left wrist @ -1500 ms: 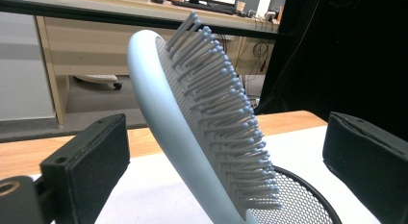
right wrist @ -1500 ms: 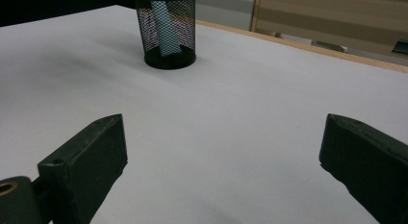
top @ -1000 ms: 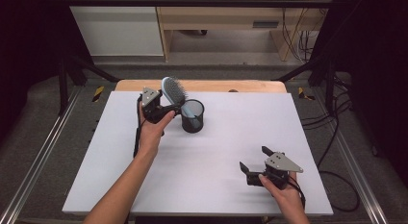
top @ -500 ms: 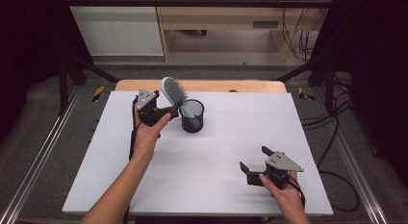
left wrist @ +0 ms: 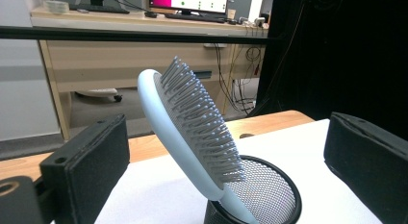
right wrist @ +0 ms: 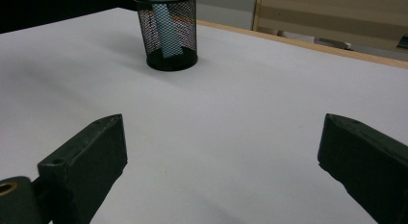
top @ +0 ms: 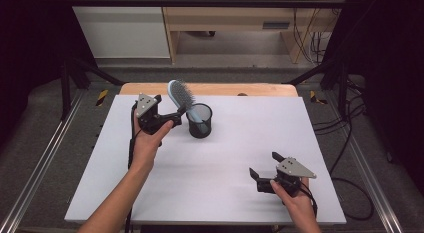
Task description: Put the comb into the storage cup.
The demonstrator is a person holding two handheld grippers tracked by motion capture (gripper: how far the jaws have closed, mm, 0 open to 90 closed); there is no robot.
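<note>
My left gripper [top: 175, 114], jaws spread, sits beside the hairbrush [top: 181, 96] in the cup [top: 200, 120], upper left; next I draw clear.

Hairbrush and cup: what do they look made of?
Hairbrush: looks like smooth pale blue plastic with a matte sheen; grey bristles with pale rounded tips, likely plastic too. Cup: black wire mesh, probably metal; you can see through the lattice to the brush handle in the right gripper view, and the rim is a solid band.
</note>
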